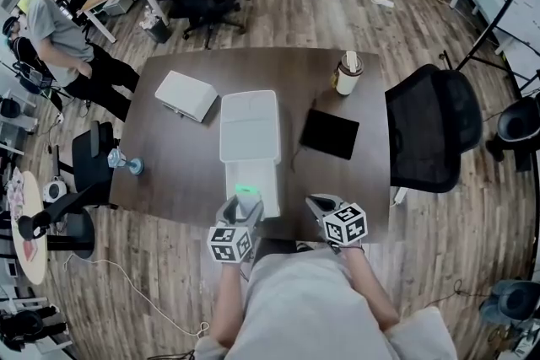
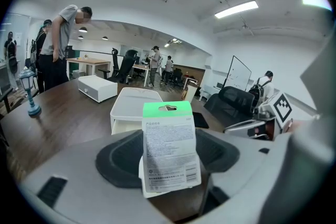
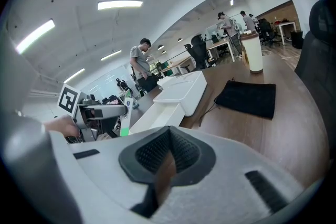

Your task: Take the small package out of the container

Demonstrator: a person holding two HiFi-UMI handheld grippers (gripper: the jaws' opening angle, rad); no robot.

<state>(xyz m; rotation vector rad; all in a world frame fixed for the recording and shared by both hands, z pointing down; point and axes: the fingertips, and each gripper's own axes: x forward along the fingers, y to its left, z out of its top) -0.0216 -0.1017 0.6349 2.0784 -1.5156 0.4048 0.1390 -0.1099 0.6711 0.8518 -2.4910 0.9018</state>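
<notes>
The small package [image 1: 247, 196], white with a green hang tab, stands upright between the jaws of my left gripper [image 1: 245, 211], which is shut on it. In the left gripper view the package [image 2: 169, 147] fills the middle with its printed back toward the camera, in front of the white container [image 2: 135, 105]. The container [image 1: 250, 126] sits mid-table with its drawer [image 1: 248, 177] pulled out toward me. My right gripper [image 1: 316, 205] is shut with nothing in it, just right of the drawer [image 3: 157, 115]. Its own view shows the package [image 3: 125, 126] edge-on at the left.
A white box [image 1: 186, 94] lies at the table's back left and a black pouch [image 1: 330, 133] right of the container. A lidded cup [image 1: 347, 73] stands behind the pouch. A blue ornament [image 1: 125, 161] stands at the left edge. A black office chair [image 1: 434, 131] stands right of the table, and a person [image 1: 67, 38] stands at the far left.
</notes>
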